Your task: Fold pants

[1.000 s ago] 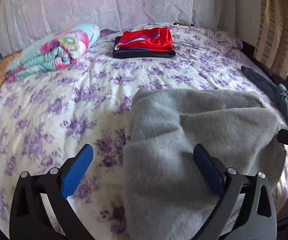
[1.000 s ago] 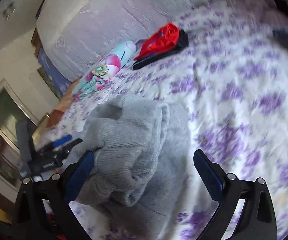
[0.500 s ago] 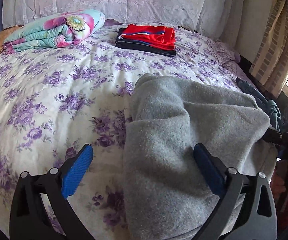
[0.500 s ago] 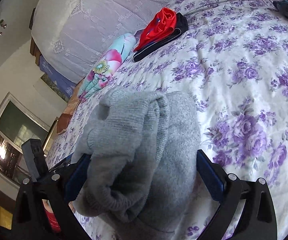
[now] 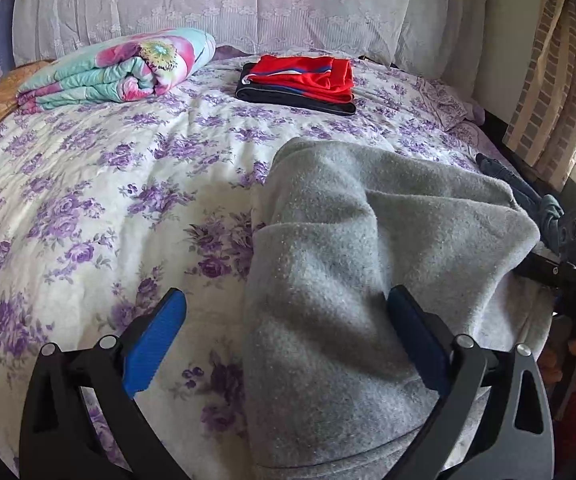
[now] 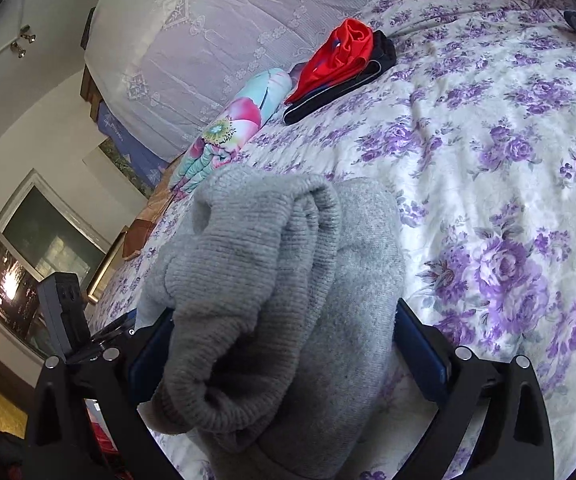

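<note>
Grey fleece pants (image 5: 367, 248) lie folded in a thick bundle on the flowered bed, near its front edge. My left gripper (image 5: 284, 338) is open; its right finger (image 5: 415, 332) rests on the grey cloth and its left finger (image 5: 154, 340) hovers over bare sheet. My right gripper (image 6: 288, 354) is open and straddles the bundle's ribbed waistband end (image 6: 248, 280), a blue pad on each side of the pants (image 6: 351, 320). The right gripper's black body also shows at the right edge of the left wrist view (image 5: 567, 272).
A folded red and black garment stack (image 5: 299, 80) lies near the headboard, also in the right wrist view (image 6: 339, 64). A rolled flowered quilt (image 5: 116, 68) lies at the back left. Dark blue clothing (image 5: 527, 196) lies at the bed's right edge. A lace-covered headboard (image 5: 248, 0) stands behind.
Both grippers have moved in closer over the grey bundle. The right gripper's pads now sit around the waistband end. Both stay open.
</note>
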Motion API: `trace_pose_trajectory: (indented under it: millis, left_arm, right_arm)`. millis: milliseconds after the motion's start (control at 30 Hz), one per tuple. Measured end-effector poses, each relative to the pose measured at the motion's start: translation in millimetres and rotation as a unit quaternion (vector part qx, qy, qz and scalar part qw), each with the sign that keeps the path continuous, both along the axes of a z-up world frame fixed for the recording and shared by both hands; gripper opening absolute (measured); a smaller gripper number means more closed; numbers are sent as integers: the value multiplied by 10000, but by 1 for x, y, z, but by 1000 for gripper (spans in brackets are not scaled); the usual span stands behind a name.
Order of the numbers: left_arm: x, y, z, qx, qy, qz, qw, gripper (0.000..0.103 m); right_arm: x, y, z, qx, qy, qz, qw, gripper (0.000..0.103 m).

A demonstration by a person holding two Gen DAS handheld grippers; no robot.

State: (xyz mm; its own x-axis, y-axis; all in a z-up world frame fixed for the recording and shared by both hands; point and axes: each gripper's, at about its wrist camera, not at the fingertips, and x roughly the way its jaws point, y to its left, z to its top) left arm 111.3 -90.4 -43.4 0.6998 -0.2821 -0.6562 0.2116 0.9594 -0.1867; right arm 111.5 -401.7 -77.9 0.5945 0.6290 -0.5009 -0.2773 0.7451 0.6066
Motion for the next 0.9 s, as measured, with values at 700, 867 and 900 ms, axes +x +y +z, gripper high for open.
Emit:
trace_pose_trajectory:
  millis: [700,867,900]
  left_arm:
    - [17,4,-6,-1172,974,-1403,9783,54]
    - [17,0,24,-793,684,-1368,9850,35]
    - [24,1,31,-804,715,-1352,9850,32]
  right_arm:
    - [-8,14,12,-219,-100,43,9997,73]
    - [-10,18,45,-332,-479,184,9981,58]
    - [-4,20,56,-395,-563,253,9973,58]
